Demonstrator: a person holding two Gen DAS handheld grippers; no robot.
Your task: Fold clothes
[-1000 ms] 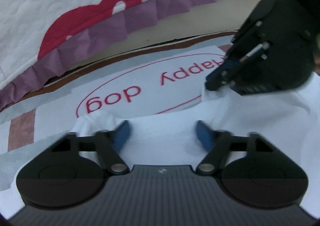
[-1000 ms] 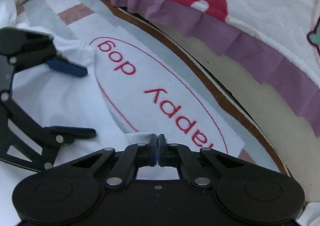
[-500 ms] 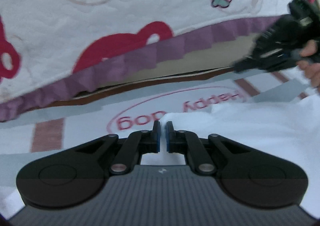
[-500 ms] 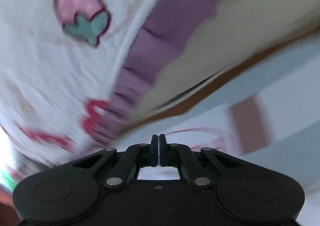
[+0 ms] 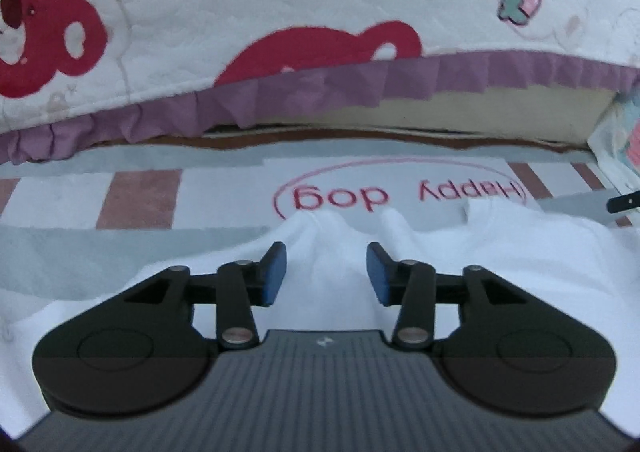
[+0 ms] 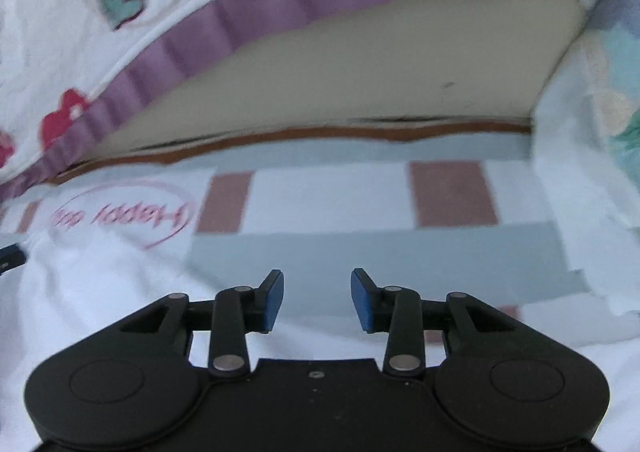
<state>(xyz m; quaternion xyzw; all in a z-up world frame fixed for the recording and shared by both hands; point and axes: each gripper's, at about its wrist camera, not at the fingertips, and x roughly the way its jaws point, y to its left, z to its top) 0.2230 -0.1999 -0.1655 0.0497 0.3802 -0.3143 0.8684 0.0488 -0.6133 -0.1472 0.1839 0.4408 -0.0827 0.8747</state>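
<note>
Two claws, both with jaws just parted and gripping nothing. Left gripper [image 5: 326, 272] half open, a puckered ridge of the white garment [image 5: 500, 252] between its blue pads [image 5: 276, 272] but unpressed. Right gripper [image 6: 317, 300] half open over the garment's edge [image 6: 100, 272], grey-striped mat [image 6: 400, 252] ahead, quilt [image 6: 60, 32] beyond.

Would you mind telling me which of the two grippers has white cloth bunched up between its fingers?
The left gripper: a ridge of the white garment rises between its open fingers, while the right gripper frames only flat mat.
</note>
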